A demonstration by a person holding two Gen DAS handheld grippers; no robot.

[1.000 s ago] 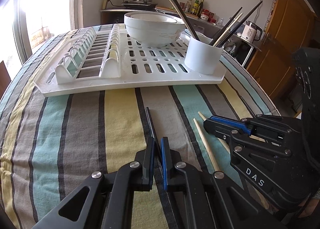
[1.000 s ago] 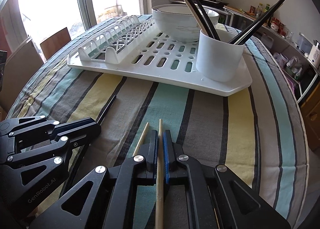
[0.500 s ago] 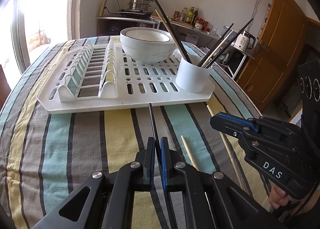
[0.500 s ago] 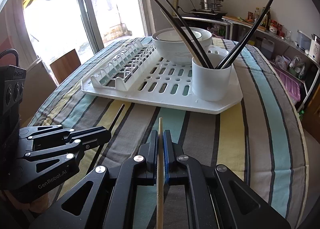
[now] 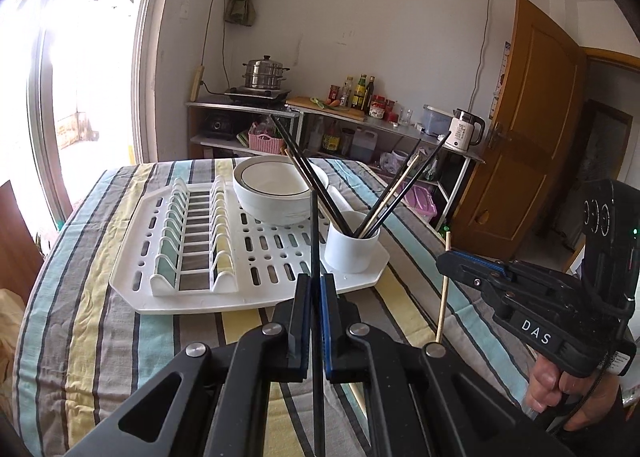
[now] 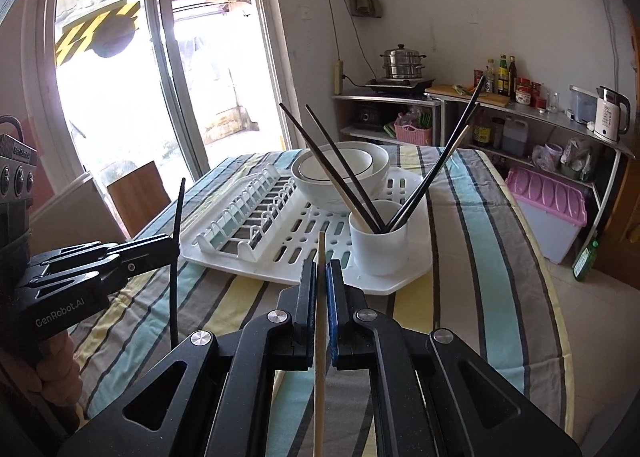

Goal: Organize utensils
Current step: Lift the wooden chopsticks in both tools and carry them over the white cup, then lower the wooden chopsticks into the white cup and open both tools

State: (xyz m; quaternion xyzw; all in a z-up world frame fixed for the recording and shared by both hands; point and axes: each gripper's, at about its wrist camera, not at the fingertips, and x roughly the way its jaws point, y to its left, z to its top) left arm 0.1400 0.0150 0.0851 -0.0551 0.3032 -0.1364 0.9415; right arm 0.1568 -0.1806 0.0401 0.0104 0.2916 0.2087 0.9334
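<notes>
The mouth of the white utensil cup [image 6: 379, 241] is crowded by chopsticks [image 6: 348, 173] fanned out to upper left and upper right, with an open gap left between the two fans. Behind it, passage is blocked by the stacked bowls [image 6: 340, 177]. Bare striped tablecloth [image 6: 472, 257] is left free at lower right.

Your left gripper [image 5: 315, 289] is clamped on a black chopstick [image 5: 314, 233], raised above the striped tablecloth [image 5: 120, 337] and angled downward. Your right gripper [image 6: 319, 277] is clamped on a wooden chopstick [image 6: 320, 321], likewise raised above the cloth and pitched downward. Your right hand [image 5: 568, 393] wraps its handle; your left hand [image 6: 56, 373] grips likewise.
</notes>
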